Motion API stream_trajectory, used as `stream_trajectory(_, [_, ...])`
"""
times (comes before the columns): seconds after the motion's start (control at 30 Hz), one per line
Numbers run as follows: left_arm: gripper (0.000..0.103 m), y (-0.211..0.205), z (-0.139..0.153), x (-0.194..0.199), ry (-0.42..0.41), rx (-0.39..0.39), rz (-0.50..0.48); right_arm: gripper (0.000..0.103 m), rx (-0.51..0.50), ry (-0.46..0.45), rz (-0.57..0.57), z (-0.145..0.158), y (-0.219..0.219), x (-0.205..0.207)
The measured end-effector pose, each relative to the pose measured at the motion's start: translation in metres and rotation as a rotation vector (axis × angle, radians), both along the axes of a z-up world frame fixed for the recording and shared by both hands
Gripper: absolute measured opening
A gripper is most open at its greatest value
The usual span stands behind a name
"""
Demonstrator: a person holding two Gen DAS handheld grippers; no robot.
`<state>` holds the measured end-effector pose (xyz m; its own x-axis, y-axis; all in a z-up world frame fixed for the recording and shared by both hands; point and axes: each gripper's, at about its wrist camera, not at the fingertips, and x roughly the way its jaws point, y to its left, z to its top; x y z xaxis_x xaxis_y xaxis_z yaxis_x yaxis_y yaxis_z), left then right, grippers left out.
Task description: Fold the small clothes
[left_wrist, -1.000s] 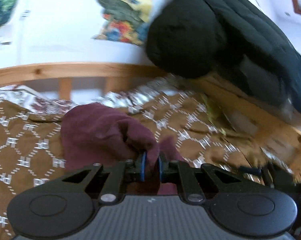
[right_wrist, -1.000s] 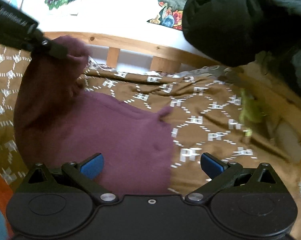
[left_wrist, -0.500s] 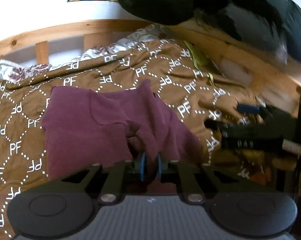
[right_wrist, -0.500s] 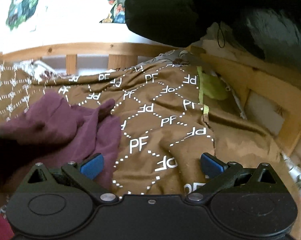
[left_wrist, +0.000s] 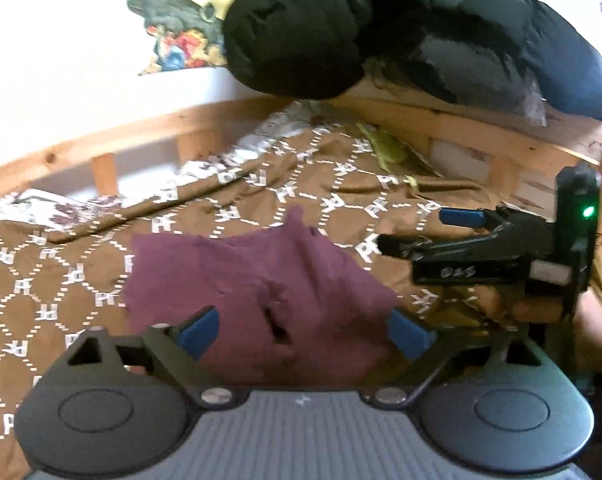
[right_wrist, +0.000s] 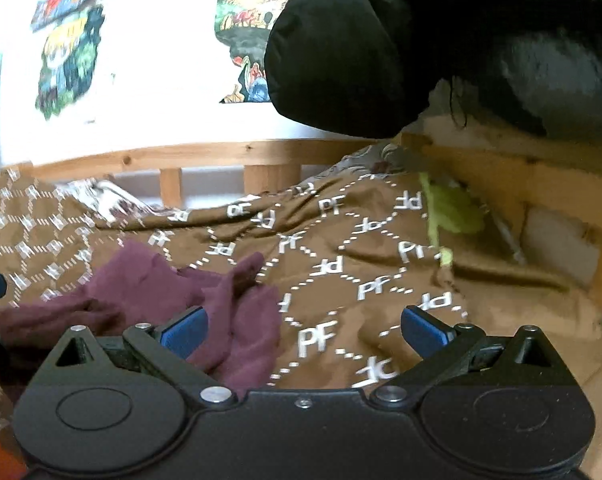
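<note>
A small maroon garment (left_wrist: 261,280) lies rumpled on the brown patterned bedspread (left_wrist: 61,272). My left gripper (left_wrist: 305,332) is open just above its near edge, blue pads on either side, holding nothing. In the right wrist view the garment (right_wrist: 221,312) lies at lower left. My right gripper (right_wrist: 303,330) is open and empty over the bedspread (right_wrist: 341,272), its left pad at the garment's right edge. The right gripper also shows in the left wrist view (left_wrist: 421,232), to the garment's right.
A wooden bed rail (left_wrist: 141,132) runs along the back and right side. A black puffy jacket (left_wrist: 341,20) hangs over the far right corner. A yellow-green strap (right_wrist: 449,216) lies by the right rail. Posters (right_wrist: 69,56) hang on the white wall.
My left gripper has opened and let go of the maroon garment, which now lies on the bedspread. The right gripper has stayed open and shifted a little.
</note>
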<state>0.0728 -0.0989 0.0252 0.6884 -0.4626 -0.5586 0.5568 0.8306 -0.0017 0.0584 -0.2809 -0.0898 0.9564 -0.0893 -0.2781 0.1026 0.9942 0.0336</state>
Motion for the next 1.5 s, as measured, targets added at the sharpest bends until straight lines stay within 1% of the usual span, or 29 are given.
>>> stream_trajectory(0.07, [0.100,0.005,-0.004,0.000,-0.006,0.029,0.033,0.102,0.038,-0.017,0.041,0.003,0.002,0.000])
stream_trajectory(0.17, [0.100,0.004,-0.016,0.006,0.044,0.105,0.041,0.102,0.155,-0.045,0.173,0.013,0.004,0.017])
stream_trajectory(0.2, [0.100,0.002,-0.021,0.008,0.056,0.137,0.041,0.102,0.202,-0.031,0.228,0.016,0.006,0.027])
stream_trajectory(0.23, [0.100,0.002,-0.024,0.008,0.057,0.159,0.041,0.102,0.255,0.006,0.290,0.018,0.010,0.040])
stream_trajectory(0.3, [0.100,-0.002,-0.029,0.009,0.055,0.212,0.044,0.102,0.335,0.069,0.371,0.017,0.019,0.061])
stream_trajectory(0.37, [0.102,-0.004,-0.033,0.009,0.043,0.254,0.051,0.102,0.385,0.114,0.424,0.012,0.029,0.075])
stream_trajectory(0.43, [0.102,-0.008,-0.040,0.010,0.034,0.308,0.061,0.102,0.411,0.160,0.432,0.006,0.034,0.086])
stream_trajectory(0.47, [0.102,-0.009,-0.043,0.009,0.032,0.331,0.061,0.102,0.431,0.186,0.416,0.001,0.035,0.092])
stream_trajectory(0.57, [0.102,-0.017,-0.051,0.011,0.015,0.418,0.064,0.101,0.517,0.228,0.318,-0.012,0.030,0.106])
stream_trajectory(0.63, [0.102,-0.021,-0.054,0.013,0.003,0.461,0.063,0.094,0.573,0.257,0.299,-0.022,0.028,0.116])
stream_trajectory(0.67, [0.102,-0.022,-0.054,0.014,-0.002,0.475,0.062,0.091,0.582,0.265,0.290,-0.027,0.027,0.120])
stream_trajectory(0.7, [0.102,-0.024,-0.055,0.015,-0.008,0.487,0.062,0.086,0.579,0.267,0.286,-0.030,0.028,0.121])
stream_trajectory(0.73, [0.102,-0.024,-0.055,0.016,-0.013,0.490,0.057,0.079,0.575,0.265,0.285,-0.032,0.028,0.121])
stream_trajectory(0.77, [0.102,-0.025,-0.054,0.016,-0.016,0.488,0.052,0.076,0.573,0.261,0.283,-0.034,0.029,0.120])
stream_trajectory(0.8, [0.102,-0.026,-0.053,0.017,-0.018,0.481,0.050,0.071,0.570,0.262,0.285,-0.035,0.029,0.120])
stream_trajectory(0.9, [0.094,-0.025,-0.049,0.015,-0.024,0.444,0.038,0.057,0.564,0.274,0.283,-0.038,0.028,0.118])
stream_trajectory(0.93, [0.088,-0.026,-0.049,0.014,-0.028,0.441,0.039,0.054,0.558,0.281,0.282,-0.039,0.029,0.119])
stream_trajectory(0.97, [0.079,-0.025,-0.048,0.012,-0.040,0.440,0.043,0.053,0.552,0.287,0.283,-0.038,0.029,0.118])
stream_trajectory(1.03, [0.073,-0.024,-0.048,0.012,-0.055,0.437,0.051,0.053,0.529,0.305,0.284,-0.037,0.032,0.119])
stream_trajectory(1.1, [0.064,-0.020,-0.046,0.013,-0.054,0.406,0.054,0.054,0.514,0.327,0.285,-0.036,0.033,0.118])
stream_trajectory(1.17, [0.049,-0.017,-0.044,0.014,-0.052,0.382,0.054,0.056,0.549,0.345,0.281,-0.038,0.031,0.119])
stream_trajectory(1.2, [0.045,-0.015,-0.043,0.014,-0.055,0.374,0.050,0.056,0.576,0.348,0.281,-0.040,0.029,0.120])
stream_trajectory(1.23, [0.038,-0.015,-0.043,0.015,-0.056,0.371,0.048,0.054,0.598,0.349,0.283,-0.041,0.026,0.120])
stream_trajectory(1.27, [0.035,-0.014,-0.043,0.015,-0.056,0.370,0.045,0.052,0.618,0.348,0.284,-0.042,0.025,0.120])
stream_trajectory(1.3, [0.034,-0.014,-0.042,0.015,-0.055,0.366,0.040,0.042,0.635,0.346,0.284,-0.043,0.023,0.119])
stream_trajectory(1.33, [0.030,-0.014,-0.042,0.014,-0.055,0.363,0.037,0.028,0.658,0.345,0.287,-0.043,0.022,0.119])
stream_trajectory(1.4, [0.027,-0.013,-0.040,0.013,-0.058,0.351,0.036,0.019,0.699,0.336,0.281,-0.045,0.021,0.117])
stream_trajectory(1.43, [0.025,-0.013,-0.040,0.012,-0.058,0.343,0.037,0.013,0.695,0.325,0.276,-0.044,0.021,0.115])
stream_trajectory(1.5, [0.024,-0.013,-0.037,0.012,-0.057,0.322,0.035,0.008,0.633,0.283,0.278,-0.038,0.026,0.110])
